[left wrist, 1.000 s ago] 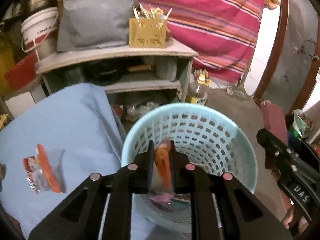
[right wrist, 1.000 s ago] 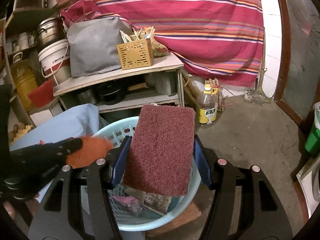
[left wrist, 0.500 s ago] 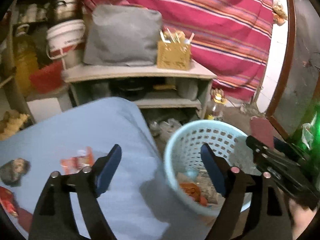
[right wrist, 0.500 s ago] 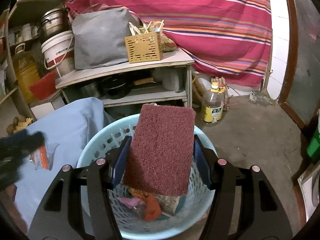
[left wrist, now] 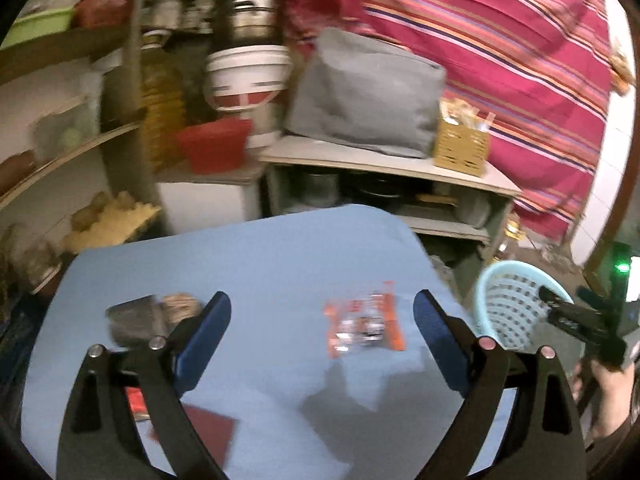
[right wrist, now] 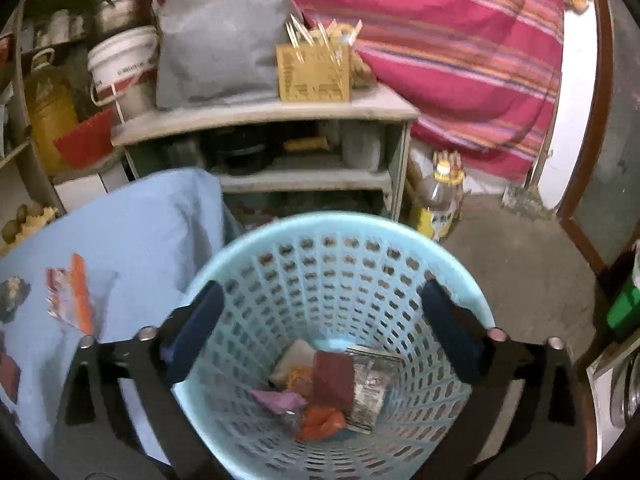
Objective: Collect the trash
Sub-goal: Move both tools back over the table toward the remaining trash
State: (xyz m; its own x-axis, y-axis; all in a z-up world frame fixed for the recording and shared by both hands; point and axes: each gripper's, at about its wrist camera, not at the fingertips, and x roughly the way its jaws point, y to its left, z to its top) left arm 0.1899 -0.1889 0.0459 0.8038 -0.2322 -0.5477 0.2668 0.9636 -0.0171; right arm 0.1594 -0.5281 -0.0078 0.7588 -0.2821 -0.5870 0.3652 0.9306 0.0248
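right fingers (right wrist: pixel 320 330): spread wide, nothing between them; jaws have just been opening. The maroon scouring pad (right wrist: pixel 334 378) they held a moment ago now lies in the bottom of the basket.
left fingers (left wrist: pixel 322 334): also wide apart and empty, jaws have just been opening. Its orange wrapper (right wrist: pixel 320 424) is in the basket too; the view has swung from over the basket to over the counter.
basket (right wrist: pixel 460 276): pale blue, perforated, on the floor just beside the counter, directly under the right gripper. Holds pad, orange wrapper, a purple scrap, a printed packet.
meaning: two drops done, both grippers free. Judged next target is the clear-and-orange packet (left wrist: pixel 364 326), which sits between the left jaws' line on the blue-covered counter (left wrist: pixel 280 248).
remaining trash: crumpled grey-brown lump (left wrist: pixel 152 318) behind the left pad; red flat pieces (left wrist: pixel 200 428) near the counter's front edge.
hard to read: left view is motion-blurred; the lump's material unclear; red pieces partly covered by the gripper frame; right gripper (left wrist: pixel 580 320) in the left view cut off at the edge.
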